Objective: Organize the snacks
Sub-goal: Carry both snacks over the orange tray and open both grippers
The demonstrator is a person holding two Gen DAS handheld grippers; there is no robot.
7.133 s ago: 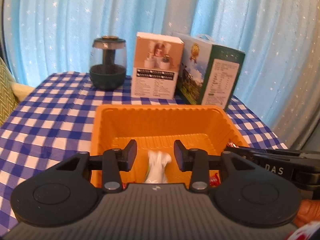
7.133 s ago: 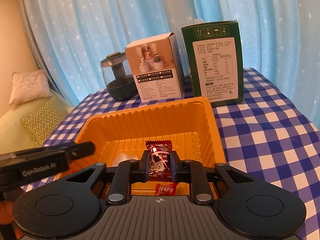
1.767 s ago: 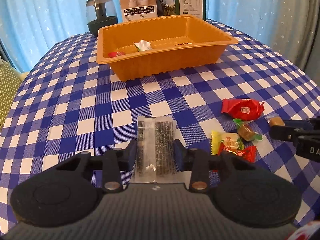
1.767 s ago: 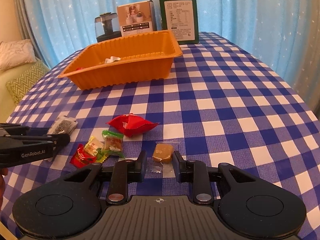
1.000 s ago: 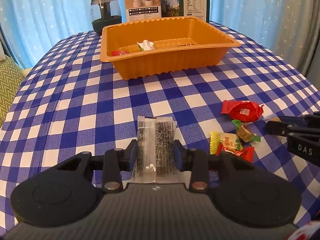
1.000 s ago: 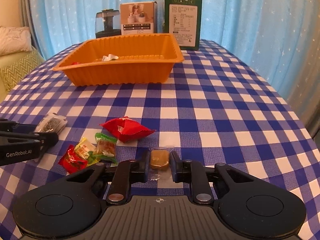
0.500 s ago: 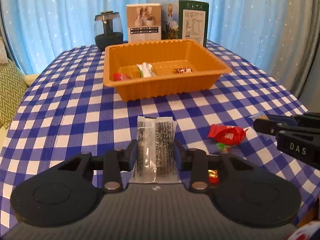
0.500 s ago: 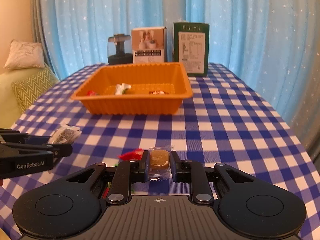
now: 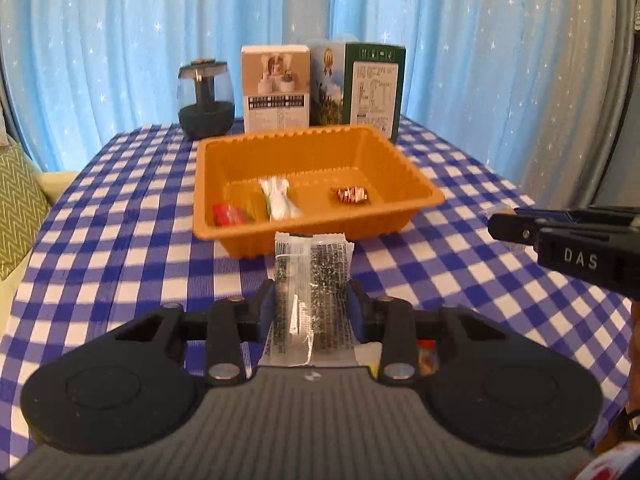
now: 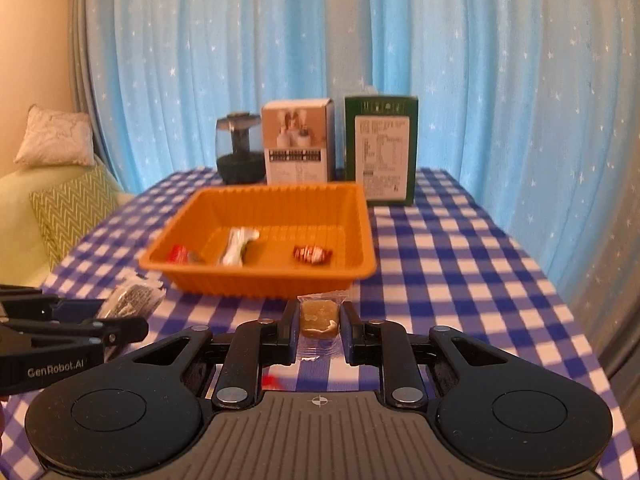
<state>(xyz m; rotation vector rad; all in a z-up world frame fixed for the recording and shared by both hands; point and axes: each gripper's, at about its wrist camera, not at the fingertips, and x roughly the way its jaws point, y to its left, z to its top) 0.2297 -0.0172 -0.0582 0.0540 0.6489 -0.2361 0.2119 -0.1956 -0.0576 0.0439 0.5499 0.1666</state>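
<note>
Gripping a clear sachet of dark seeds (image 9: pixel 312 300) at lower centre of the left wrist view, the left gripper (image 9: pixel 311 308) is pointing slightly downward toward the orange tray (image 9: pixel 416 184) at mid-frame, its jaws clamped on the packet's sides. At lower centre of the right wrist view, the right gripper (image 10: pixel 319 330) is pinching a brown candy in clear wrap (image 10: pixel 319 318), likewise angled down at the tray, which is holding three wrapped sweets. Both snacks are hanging above the blue checked tablecloth (image 10: pixel 460 264), short of the tray's near wall.
</note>
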